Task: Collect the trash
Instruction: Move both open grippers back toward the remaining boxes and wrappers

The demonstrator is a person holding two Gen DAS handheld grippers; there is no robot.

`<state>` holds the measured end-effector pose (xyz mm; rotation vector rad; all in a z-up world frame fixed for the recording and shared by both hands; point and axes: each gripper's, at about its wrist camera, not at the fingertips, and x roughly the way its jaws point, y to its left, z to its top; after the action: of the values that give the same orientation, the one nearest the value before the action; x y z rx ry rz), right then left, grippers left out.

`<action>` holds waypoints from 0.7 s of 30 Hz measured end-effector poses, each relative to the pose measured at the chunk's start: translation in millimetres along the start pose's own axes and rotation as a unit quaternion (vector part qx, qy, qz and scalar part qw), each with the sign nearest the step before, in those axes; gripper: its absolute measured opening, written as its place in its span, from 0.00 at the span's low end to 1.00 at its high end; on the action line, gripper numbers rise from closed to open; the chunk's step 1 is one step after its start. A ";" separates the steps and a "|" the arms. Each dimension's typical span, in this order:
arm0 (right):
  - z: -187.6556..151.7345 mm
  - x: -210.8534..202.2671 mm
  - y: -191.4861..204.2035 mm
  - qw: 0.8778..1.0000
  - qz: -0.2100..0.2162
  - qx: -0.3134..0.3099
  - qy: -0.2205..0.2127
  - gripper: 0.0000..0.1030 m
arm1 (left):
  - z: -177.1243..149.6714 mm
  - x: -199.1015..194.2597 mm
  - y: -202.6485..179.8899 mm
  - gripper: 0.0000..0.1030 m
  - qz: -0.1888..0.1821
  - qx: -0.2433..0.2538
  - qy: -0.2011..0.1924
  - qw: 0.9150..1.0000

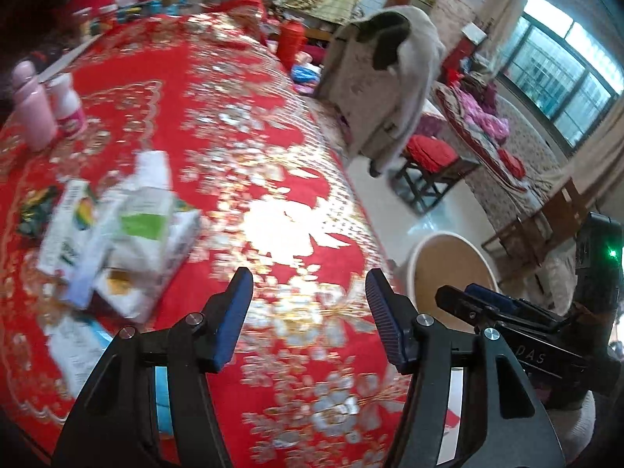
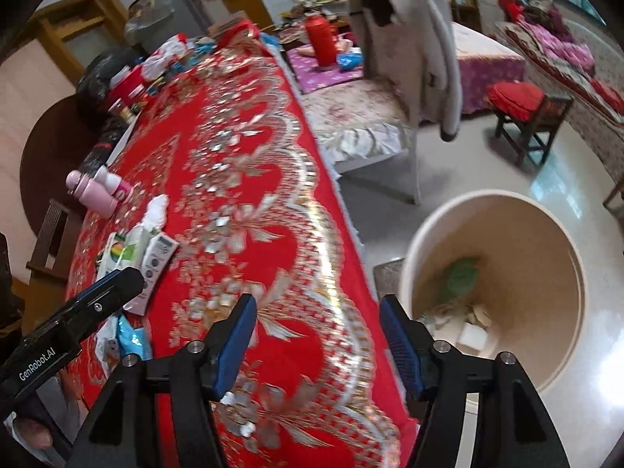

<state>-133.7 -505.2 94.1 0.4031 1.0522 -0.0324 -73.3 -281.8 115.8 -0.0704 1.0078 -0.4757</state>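
A pile of white cartons and wrappers (image 1: 117, 234) lies on the red and gold tablecloth (image 1: 241, 124), to the left of my left gripper (image 1: 308, 292), which is open and empty above the cloth. The pile also shows in the right wrist view (image 2: 144, 257). A beige trash bin (image 2: 507, 284) stands on the floor beside the table, with paper and a green scrap inside. My right gripper (image 2: 318, 323) is open and empty over the table edge, left of the bin. It shows in the left wrist view (image 1: 479, 304) over the bin (image 1: 448, 257).
Two pink bottles (image 1: 43, 105) stand at the far left of the table. A blue wrapper (image 2: 132, 339) lies near the front edge. Clutter (image 2: 156, 66) fills the far end. A chair with a grey coat (image 2: 413, 50) and a red stool (image 2: 526, 117) stand on the floor.
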 end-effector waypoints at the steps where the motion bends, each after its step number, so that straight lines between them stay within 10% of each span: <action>1: 0.9 1.2 3.6 1.000 0.002 -0.003 0.001 0.62 | -0.8 -2.8 4.4 0.57 0.003 -0.003 -0.002 1.000; 21: 12.6 58.0 127.5 0.994 0.053 -0.093 0.038 0.64 | -12.9 -66.6 168.5 0.57 0.101 -0.099 -0.035 0.989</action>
<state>-66.4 -381.8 89.5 0.2928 1.0978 0.1752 -54.2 -101.2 116.0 -0.1597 0.9794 -0.1859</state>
